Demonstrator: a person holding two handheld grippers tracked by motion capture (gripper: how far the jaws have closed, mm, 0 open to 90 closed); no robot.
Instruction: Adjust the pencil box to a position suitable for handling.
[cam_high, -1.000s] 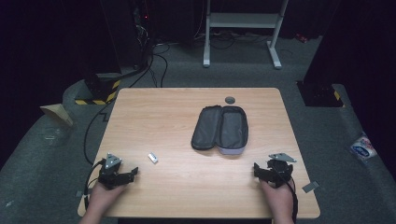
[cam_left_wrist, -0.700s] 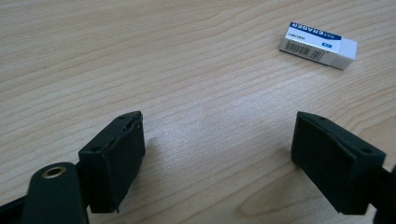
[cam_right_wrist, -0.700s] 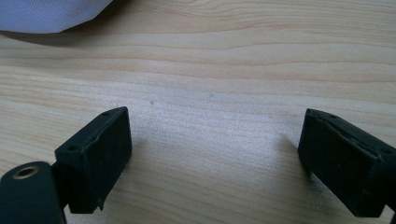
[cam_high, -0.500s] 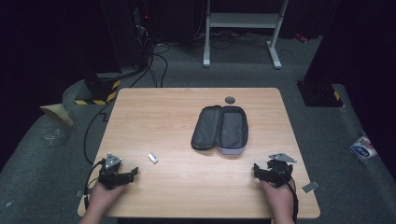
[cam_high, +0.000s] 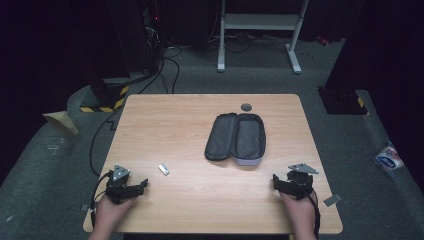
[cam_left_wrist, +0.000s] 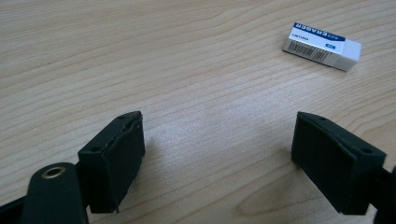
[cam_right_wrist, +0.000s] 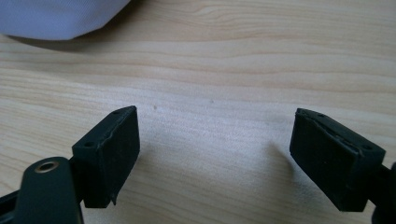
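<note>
A grey pencil case (cam_high: 236, 138) lies unzipped and spread flat, right of the table's middle. A small white eraser (cam_high: 163, 169) in a blue-printed sleeve lies near the front left; in the left gripper view the eraser (cam_left_wrist: 322, 45) is ahead and to the right of the jaws. My left gripper (cam_high: 142, 186) rests at the front left, open over bare wood (cam_left_wrist: 217, 126). My right gripper (cam_high: 276, 182) sits at the front right, open; its jaws have just been closing a little, with nothing between them (cam_right_wrist: 215, 123). The case's pale edge (cam_right_wrist: 60, 16) lies ahead of it.
A dark round disc (cam_high: 246, 106) sits on the wooden table (cam_high: 175, 125) near its far edge. Black cables (cam_high: 100, 140) trail down the left side to the floor. A white stand (cam_high: 260, 30) is behind the table, and a blue-and-white packet (cam_high: 389, 159) lies on the floor at right.
</note>
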